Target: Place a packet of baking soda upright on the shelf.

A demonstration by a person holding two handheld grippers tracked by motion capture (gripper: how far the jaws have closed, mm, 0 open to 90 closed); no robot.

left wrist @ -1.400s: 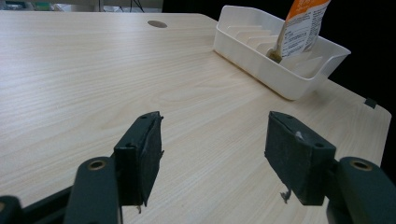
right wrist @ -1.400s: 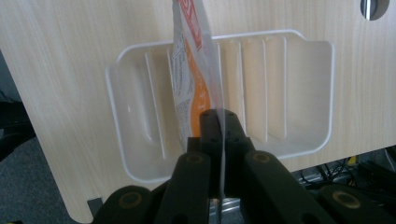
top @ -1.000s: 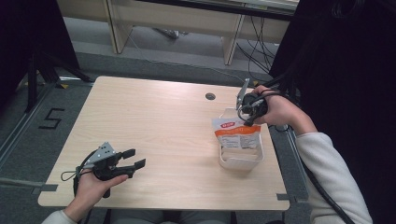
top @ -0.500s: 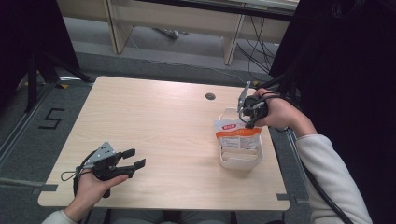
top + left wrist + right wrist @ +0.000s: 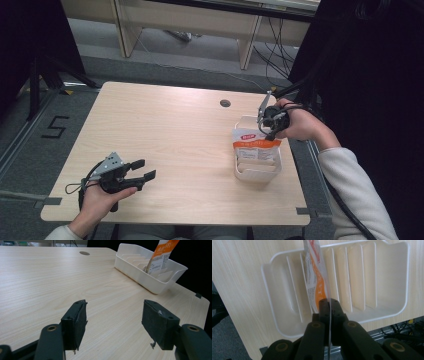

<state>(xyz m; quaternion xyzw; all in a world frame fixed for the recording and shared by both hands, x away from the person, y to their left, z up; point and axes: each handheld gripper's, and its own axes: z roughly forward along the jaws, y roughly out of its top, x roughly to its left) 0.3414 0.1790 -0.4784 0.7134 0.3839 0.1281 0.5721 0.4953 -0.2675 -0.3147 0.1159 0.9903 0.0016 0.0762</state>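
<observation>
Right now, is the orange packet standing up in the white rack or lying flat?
Standing up. The packet sits on edge between two dividers of the rack, and the right gripper pinches its top edge.

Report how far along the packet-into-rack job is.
Done: the right gripper is shut on the orange packet, which stands upright between the dividers of the white rack. In hand: lowering it into that slot. Left: letting go. The left gripper waits open over the table.
</observation>
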